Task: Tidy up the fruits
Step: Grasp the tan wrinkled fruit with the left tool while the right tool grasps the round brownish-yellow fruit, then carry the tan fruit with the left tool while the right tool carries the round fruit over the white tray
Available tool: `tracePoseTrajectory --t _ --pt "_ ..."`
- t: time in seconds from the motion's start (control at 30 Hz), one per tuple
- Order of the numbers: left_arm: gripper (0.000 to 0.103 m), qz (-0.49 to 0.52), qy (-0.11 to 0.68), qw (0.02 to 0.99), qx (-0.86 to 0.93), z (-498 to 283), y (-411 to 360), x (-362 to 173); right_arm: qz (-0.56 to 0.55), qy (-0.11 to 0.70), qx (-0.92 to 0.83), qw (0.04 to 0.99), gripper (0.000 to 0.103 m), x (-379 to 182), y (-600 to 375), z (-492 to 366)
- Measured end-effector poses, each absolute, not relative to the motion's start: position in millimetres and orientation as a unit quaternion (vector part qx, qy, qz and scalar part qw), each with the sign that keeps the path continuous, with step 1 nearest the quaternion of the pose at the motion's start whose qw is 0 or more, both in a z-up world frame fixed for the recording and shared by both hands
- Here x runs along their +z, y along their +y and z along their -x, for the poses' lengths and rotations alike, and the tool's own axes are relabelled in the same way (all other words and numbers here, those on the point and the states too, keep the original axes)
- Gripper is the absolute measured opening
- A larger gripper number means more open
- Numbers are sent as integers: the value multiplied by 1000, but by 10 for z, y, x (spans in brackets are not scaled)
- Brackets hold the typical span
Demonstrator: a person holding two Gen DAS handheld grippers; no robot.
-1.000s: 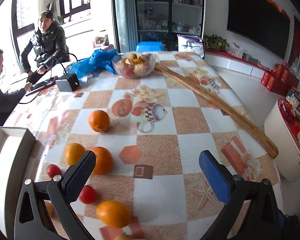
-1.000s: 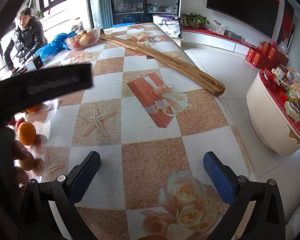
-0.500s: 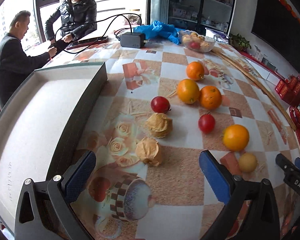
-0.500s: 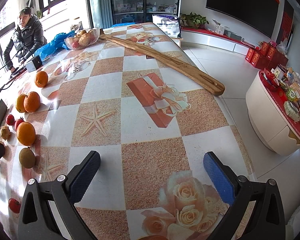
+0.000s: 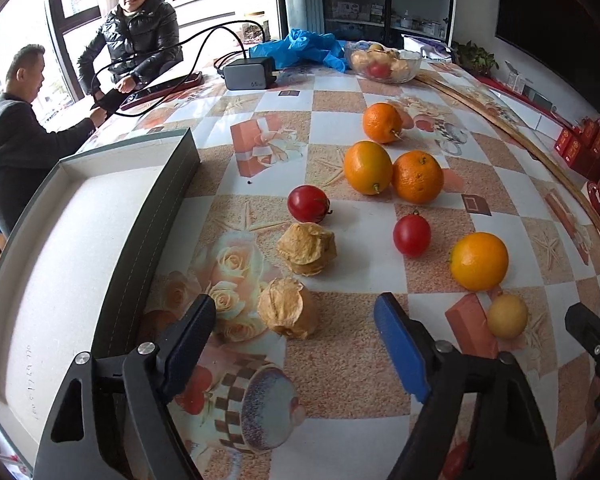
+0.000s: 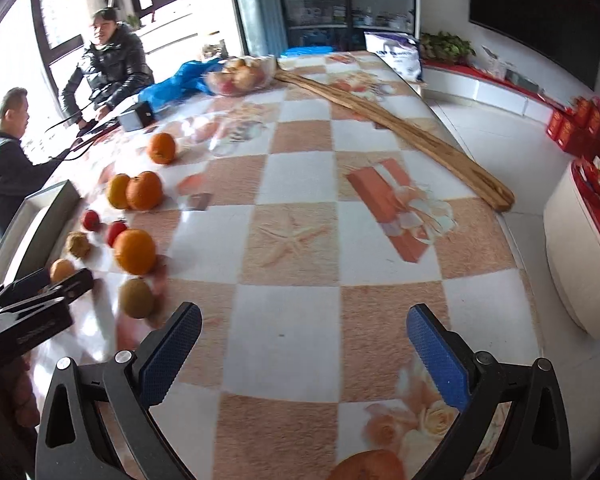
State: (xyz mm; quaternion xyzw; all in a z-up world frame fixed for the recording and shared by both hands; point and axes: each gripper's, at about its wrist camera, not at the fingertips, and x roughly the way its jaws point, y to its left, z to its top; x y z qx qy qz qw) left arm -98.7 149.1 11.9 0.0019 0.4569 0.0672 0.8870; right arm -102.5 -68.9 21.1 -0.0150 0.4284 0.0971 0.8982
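Loose fruit lies on the patterned tablecloth. In the left wrist view I see several oranges (image 5: 478, 261), two red tomatoes (image 5: 308, 203), two papery husked fruits (image 5: 287, 307) and a small yellow fruit (image 5: 507, 316). A grey tray with a white lining (image 5: 68, 240) lies at the left. My left gripper (image 5: 296, 338) is open and empty, with the nearer husked fruit just ahead between its fingers. My right gripper (image 6: 304, 346) is open and empty over bare cloth, right of the fruit (image 6: 135, 251). The left gripper (image 6: 40, 292) shows at its left edge.
A glass bowl of fruit (image 5: 383, 65), a blue plastic bag (image 5: 308, 46) and a black power adapter with cables (image 5: 249, 73) stand at the far end. A long wooden strip (image 6: 396, 132) lies along the right side. Two people (image 5: 132, 36) sit at the far left.
My left gripper has swung from the table's right side to the fruit cluster and moved close to the nearer husked fruit. My right gripper has turned left, bringing the fruit and tray into view.
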Motion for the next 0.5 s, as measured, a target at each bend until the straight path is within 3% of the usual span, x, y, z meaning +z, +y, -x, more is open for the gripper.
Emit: tracePoseTrajectory --t 0.03,0.13,0.2,0.23,0.3,0.37,0.4,0.5 --pt "77 3 457 887 62 981 1500 122 30 424 114 898 103 224 -573 1037" --pt "50 13 453 889 65 977 1577 143 73 420 148 892 103 205 -252 1046" --pt "27 16 452 890 62 997 1637 157 84 423 164 887 103 161 -88 1019" --pt "24 16 453 889 59 1011 1662 163 84 426 171 884 101 139 -39 996" --pt "24 22 454 889 51 1060 1711 166 77 446 183 873 78 63 50 931" --pt "24 29 450 891 47 1127 1744 163 89 434 172 880 40 81 109 940" --pt "24 32 448 892 45 1160 1757 167 82 434 177 880 30 92 110 943" --pt "24 48 447 892 35 1256 1790 185 60 438 180 879 27 99 29 978"
